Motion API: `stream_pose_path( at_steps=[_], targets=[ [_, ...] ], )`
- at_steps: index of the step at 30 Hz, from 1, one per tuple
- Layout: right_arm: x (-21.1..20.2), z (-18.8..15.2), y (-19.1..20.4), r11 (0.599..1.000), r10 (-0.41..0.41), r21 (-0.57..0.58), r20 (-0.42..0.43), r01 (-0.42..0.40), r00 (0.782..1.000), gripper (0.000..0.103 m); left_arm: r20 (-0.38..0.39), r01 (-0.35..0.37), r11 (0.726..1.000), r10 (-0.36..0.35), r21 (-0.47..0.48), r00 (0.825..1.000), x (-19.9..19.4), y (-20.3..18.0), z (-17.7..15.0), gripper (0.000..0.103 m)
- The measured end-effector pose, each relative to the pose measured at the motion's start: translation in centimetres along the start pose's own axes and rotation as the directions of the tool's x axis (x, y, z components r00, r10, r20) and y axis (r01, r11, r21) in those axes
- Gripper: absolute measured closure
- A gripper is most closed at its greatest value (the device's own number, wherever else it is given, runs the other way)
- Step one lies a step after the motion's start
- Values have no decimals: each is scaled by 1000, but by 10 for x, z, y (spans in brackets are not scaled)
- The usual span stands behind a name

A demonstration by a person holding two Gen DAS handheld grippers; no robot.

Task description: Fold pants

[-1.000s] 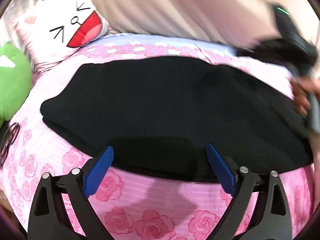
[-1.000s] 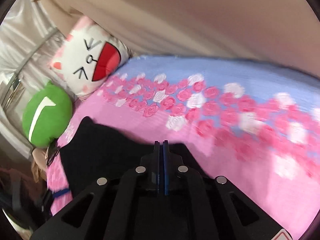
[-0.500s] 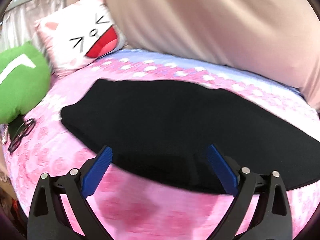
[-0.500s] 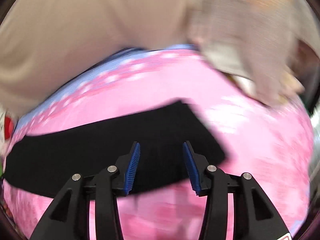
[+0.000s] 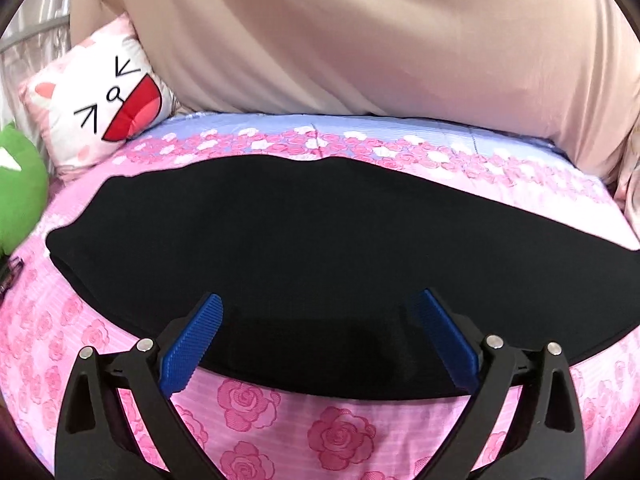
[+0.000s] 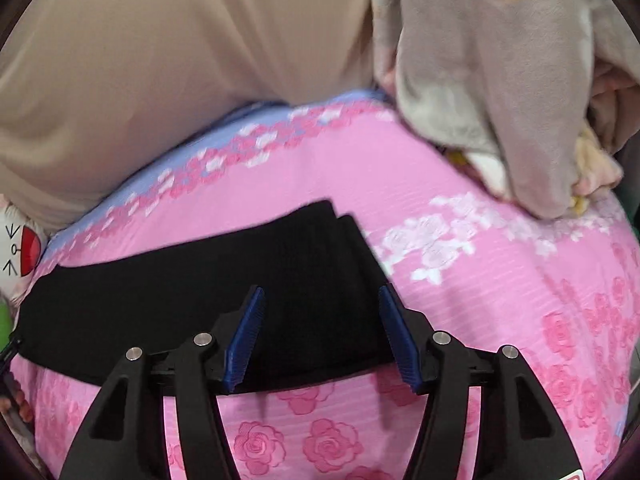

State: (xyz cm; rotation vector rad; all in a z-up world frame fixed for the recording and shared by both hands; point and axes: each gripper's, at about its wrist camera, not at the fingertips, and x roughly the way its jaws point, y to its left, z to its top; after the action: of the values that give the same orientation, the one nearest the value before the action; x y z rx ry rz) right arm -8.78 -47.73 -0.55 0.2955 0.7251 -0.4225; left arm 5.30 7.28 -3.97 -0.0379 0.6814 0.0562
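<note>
Black pants (image 5: 320,248) lie flat and folded lengthwise across a pink rose-print bed cover (image 5: 332,436). My left gripper (image 5: 320,304) hovers wide open over the pants' near edge, with nothing between its blue pads. In the right wrist view the same pants (image 6: 200,292) stretch to the left, and their hem end (image 6: 340,224) shows two stacked layers. My right gripper (image 6: 320,300) is above that end with its jaws opening; no cloth is pinched between the pads.
A white cat-face cushion (image 5: 100,100) and a green plush (image 5: 16,184) sit at the left end of the bed. A beige curtain (image 5: 360,40) hangs behind. A heap of grey and cream cloth (image 6: 500,100) lies at the bed's right end.
The right gripper went from shut to open and swung from facing the pillows to facing the pants' hem end. The left gripper slid sideways along the pants' near edge, staying open.
</note>
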Motion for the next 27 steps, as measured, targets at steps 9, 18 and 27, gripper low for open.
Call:
stream_pose_path(
  at_steps=[9, 18, 27],
  targets=[
    [-24, 8, -9, 999, -35, 10, 35, 35, 999, 94, 8, 89, 991, -89, -103, 996, 0, 22, 0, 6],
    [-10, -2, -21, 994, -88, 64, 0, 88, 996, 45, 8, 146, 983, -146, -110, 989, 1, 24, 0, 6],
    [13, -4, -24, 993, -84, 82, -70, 89, 994, 16, -4, 135, 988, -136, -79, 991, 2, 16, 2, 6]
  ],
)
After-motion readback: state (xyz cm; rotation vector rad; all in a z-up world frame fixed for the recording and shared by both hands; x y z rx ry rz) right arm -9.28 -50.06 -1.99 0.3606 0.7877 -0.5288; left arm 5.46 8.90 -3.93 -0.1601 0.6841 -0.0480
